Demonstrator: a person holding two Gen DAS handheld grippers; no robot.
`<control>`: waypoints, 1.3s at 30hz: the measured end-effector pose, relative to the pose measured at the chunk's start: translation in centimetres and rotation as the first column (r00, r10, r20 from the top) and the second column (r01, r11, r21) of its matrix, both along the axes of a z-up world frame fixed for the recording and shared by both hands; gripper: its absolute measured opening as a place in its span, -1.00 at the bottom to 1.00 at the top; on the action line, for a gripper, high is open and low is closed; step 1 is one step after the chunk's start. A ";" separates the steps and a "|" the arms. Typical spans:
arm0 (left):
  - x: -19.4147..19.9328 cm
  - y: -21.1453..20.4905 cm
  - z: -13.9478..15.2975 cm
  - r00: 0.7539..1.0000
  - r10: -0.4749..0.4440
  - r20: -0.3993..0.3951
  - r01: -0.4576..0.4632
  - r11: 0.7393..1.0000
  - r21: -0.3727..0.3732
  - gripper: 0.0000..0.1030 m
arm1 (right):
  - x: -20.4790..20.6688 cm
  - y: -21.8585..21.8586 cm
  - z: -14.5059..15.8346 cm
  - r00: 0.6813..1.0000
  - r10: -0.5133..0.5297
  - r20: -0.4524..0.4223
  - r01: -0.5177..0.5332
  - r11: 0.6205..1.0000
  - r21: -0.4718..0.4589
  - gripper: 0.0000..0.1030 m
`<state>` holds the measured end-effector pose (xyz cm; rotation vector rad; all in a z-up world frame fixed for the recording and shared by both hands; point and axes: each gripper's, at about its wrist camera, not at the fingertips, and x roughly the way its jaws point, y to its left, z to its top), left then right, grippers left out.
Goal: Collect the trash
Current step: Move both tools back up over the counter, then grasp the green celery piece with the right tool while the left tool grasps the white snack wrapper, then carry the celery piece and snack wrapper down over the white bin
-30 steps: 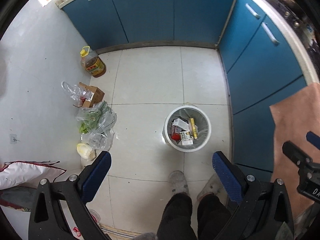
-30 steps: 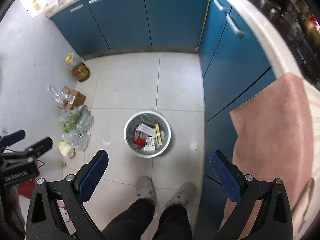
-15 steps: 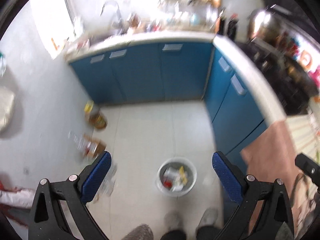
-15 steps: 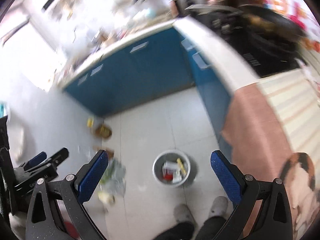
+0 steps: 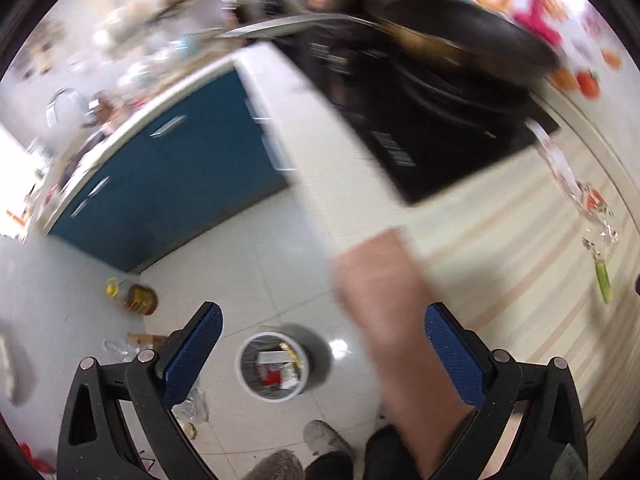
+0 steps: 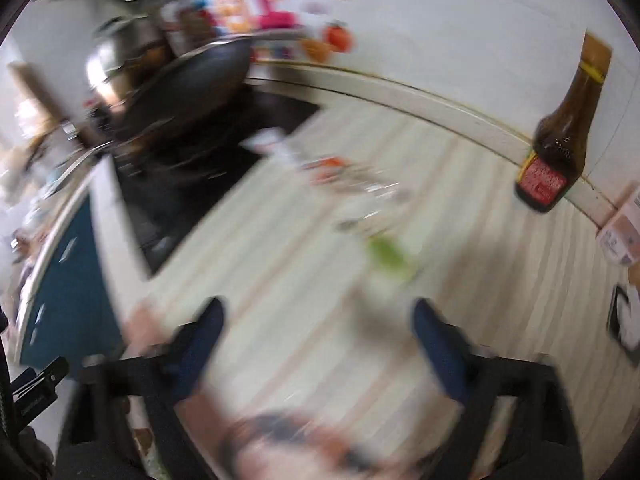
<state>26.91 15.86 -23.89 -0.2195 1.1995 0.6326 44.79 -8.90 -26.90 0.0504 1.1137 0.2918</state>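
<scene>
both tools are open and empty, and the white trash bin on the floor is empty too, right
Not quite. The trash bin is not empty: the left wrist view shows boxes and wrappers inside it. The rest holds: the left tool and the right tool are both open with nothing between their fingers.

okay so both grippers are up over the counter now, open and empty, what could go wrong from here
1. The right wrist view is heavily blurred, so the litter on the striped counter is hard to tell apart; the right gripper could close on the wrong thing.
2. The dark sauce bottle stands upright near the wall; a wide sweep might tip it.
3. The trash bin sits on the floor below, well off the counter edge, so a carried scrap could drop short of it.
</scene>
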 end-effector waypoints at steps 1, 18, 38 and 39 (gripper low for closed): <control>2.4 -1.3 -1.2 0.999 -0.022 -0.028 0.022 1.000 -0.009 1.00 | 2.2 -0.6 -1.4 1.000 0.006 -0.020 -0.006 1.000 -0.023 0.43; 17.7 -10.2 -5.4 0.998 -0.063 -0.031 0.044 0.912 -0.408 0.99 | 7.5 -7.4 -8.9 0.995 -0.007 -0.101 0.004 0.999 -0.039 -0.57; 25.4 -14.1 -7.5 0.990 -0.140 -0.002 0.115 0.823 -0.556 -0.99 | 10.2 -12.9 -6.9 0.963 -0.268 -0.029 0.267 0.963 -0.026 -0.58; 24.2 -13.9 -6.9 0.988 -0.154 0.013 0.137 0.829 -0.542 -0.99 | 9.6 -12.9 -6.5 0.966 -0.258 -0.028 0.258 0.966 -0.022 -0.58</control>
